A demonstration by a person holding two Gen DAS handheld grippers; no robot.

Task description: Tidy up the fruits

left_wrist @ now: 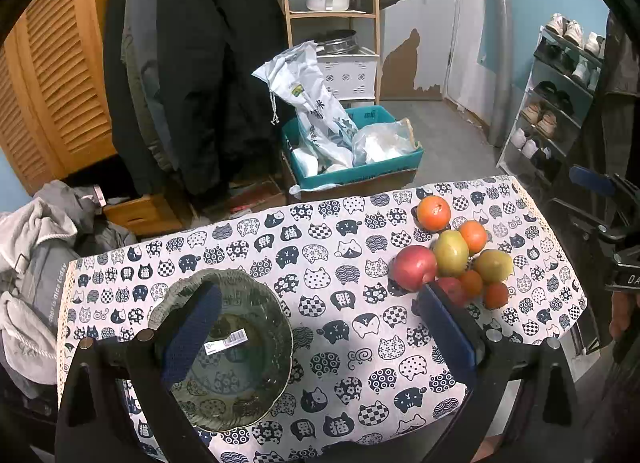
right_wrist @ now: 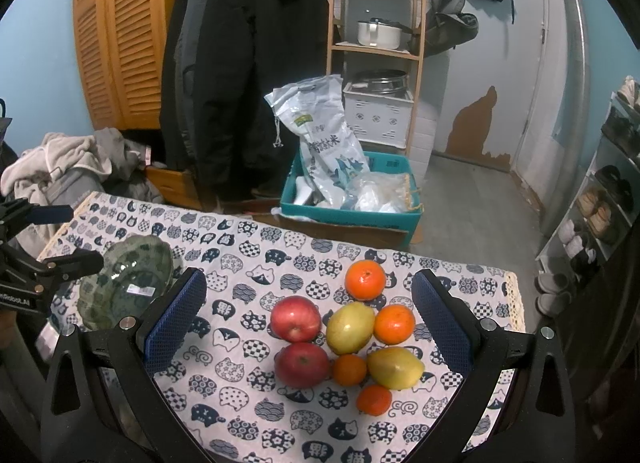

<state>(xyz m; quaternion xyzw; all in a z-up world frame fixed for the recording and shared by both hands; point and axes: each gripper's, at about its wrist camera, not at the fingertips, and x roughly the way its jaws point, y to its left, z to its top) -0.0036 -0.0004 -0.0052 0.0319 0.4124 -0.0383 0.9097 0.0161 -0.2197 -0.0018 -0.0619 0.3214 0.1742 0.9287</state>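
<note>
eight fruits (right_wrist: 344, 347) lie at 12 o'clock between your spread, unloaded right tongs (right_wrist: 310, 327); left tongs (left_wrist: 320, 327), also spread, straddle the bowl (left_wrist: 224, 351).

Blue walls (right_wrist: 40, 75); grey floor (right_wrist: 472, 199); louvred wooden cabinet (right_wrist: 120, 35); wooden shelf unit (right_wrist: 376, 51); shoe rack (left_wrist: 556, 103); hanging black coat (right_wrist: 248, 63).
</note>
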